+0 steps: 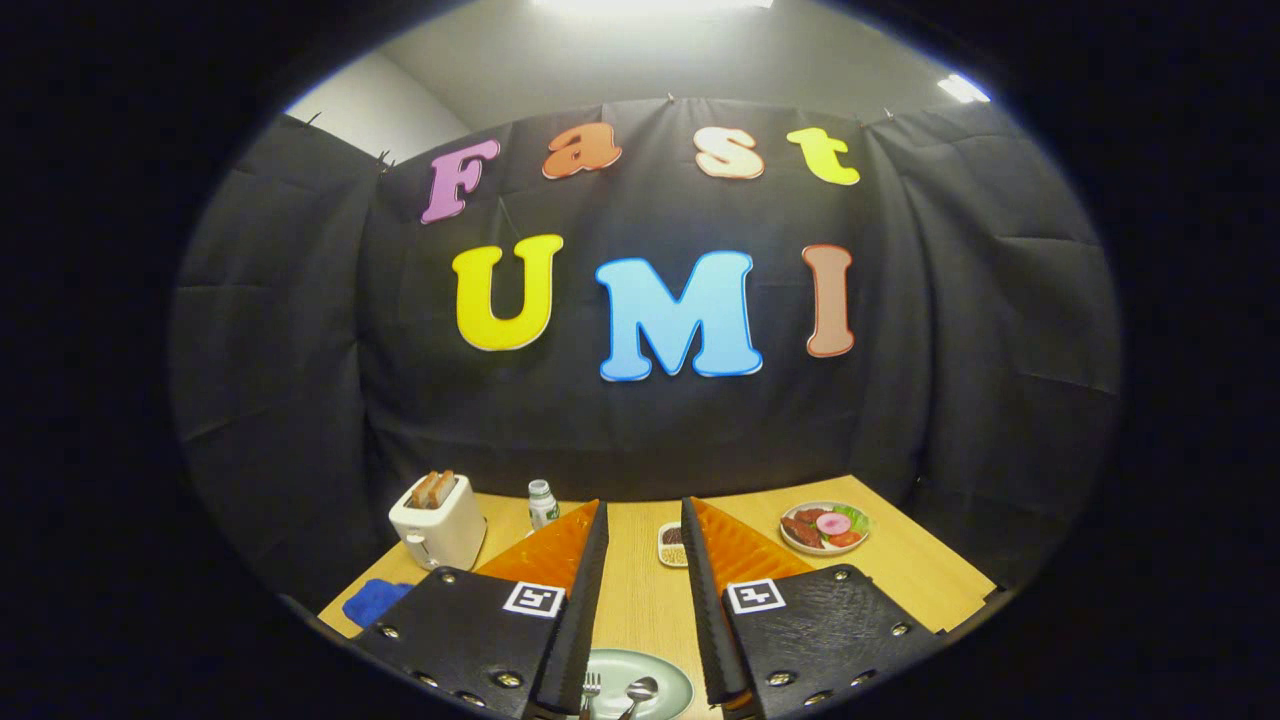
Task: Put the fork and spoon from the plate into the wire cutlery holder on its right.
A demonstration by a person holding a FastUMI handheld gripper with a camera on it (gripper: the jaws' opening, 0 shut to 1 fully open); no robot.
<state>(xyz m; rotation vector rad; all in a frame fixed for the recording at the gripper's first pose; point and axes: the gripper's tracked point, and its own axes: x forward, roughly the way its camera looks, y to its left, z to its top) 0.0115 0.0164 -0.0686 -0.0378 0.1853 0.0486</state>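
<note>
- The claw (645,520) hangs above a light wooden desk (640,600), its two fingers spread well apart with nothing between them but bare desk and, close in near the camera, the plate.
- The plate (668,688) — pale green and round — lies at the base of the fingers, low in the gap between them.
- On the plate rest the fork (590,688) and the spoon (640,690) side by side, fork to the left, spoon to the right; only their heads show, tines and bowl pointing away from the camera.
- Just ahead of the fingertips, partly hidden by the right finger, sits a small white dish (670,545) holding something dark.
- Beyond the left finger stands a white toaster (438,522) with two slices of toast (433,489) poking out of its slots; near it, a small white bottle (542,503) with a green label stands upright.
- A blue cloth (372,602) lies at the desk's left edge, in front of the toaster.
- Beyond the right finger is a plate of food (825,527) — reddish pieces, a pink round slice, some green leaf.
</note>
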